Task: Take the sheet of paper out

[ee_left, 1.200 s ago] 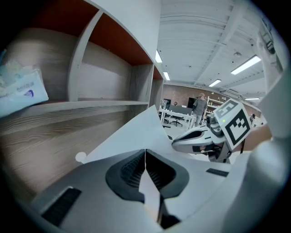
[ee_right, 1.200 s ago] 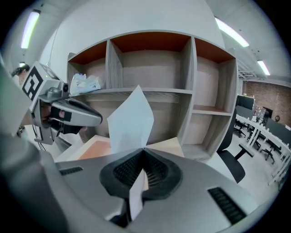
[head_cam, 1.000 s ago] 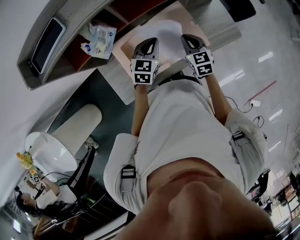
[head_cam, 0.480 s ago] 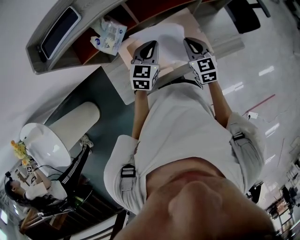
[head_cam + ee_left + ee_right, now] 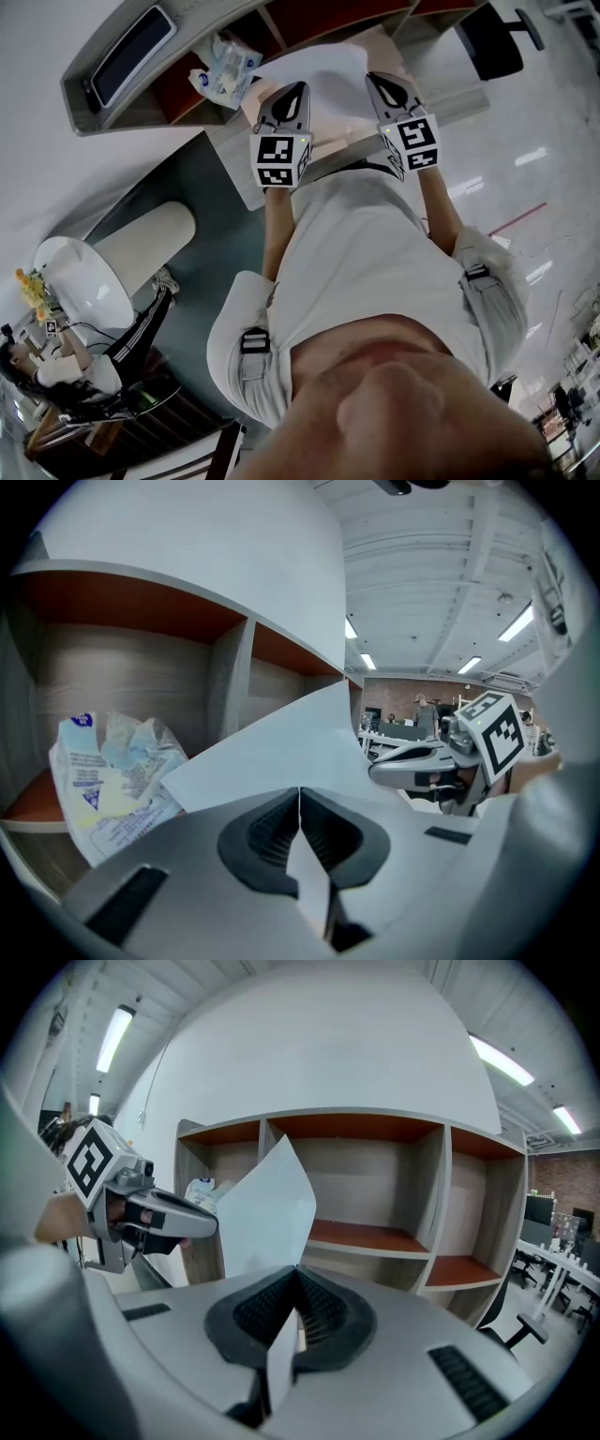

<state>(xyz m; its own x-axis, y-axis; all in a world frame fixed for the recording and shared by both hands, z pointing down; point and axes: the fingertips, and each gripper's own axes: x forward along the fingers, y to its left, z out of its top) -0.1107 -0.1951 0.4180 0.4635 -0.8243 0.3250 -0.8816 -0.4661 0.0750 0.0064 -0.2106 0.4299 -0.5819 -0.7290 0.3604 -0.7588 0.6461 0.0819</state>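
A white sheet of paper point(image 5: 317, 64) is held up in front of the shelf unit point(image 5: 309, 19), one near corner in each gripper. My left gripper point(image 5: 297, 88) is shut on the sheet's left edge; in the left gripper view the paper point(image 5: 267, 761) runs out of the closed jaws point(image 5: 299, 794). My right gripper point(image 5: 374, 79) is shut on the right edge, and the sheet point(image 5: 267, 1206) rises from its jaws point(image 5: 297, 1274). The sheet bows between the two grippers. Each gripper shows in the other's view: the right one point(image 5: 380, 769), the left one point(image 5: 208, 1226).
A crumpled plastic bag of packets point(image 5: 112, 775) lies in the left shelf compartment, beside the sheet. The other compartments point(image 5: 375, 1237) hold nothing. A dark screen point(image 5: 131, 56) sits on top of the unit. An office chair point(image 5: 492, 47) stands at the right. A seated person point(image 5: 66, 370) is at lower left.
Both grippers have lifted, carrying the sheet with them, and now sit closer to the head camera. The grip on the paper is unchanged.
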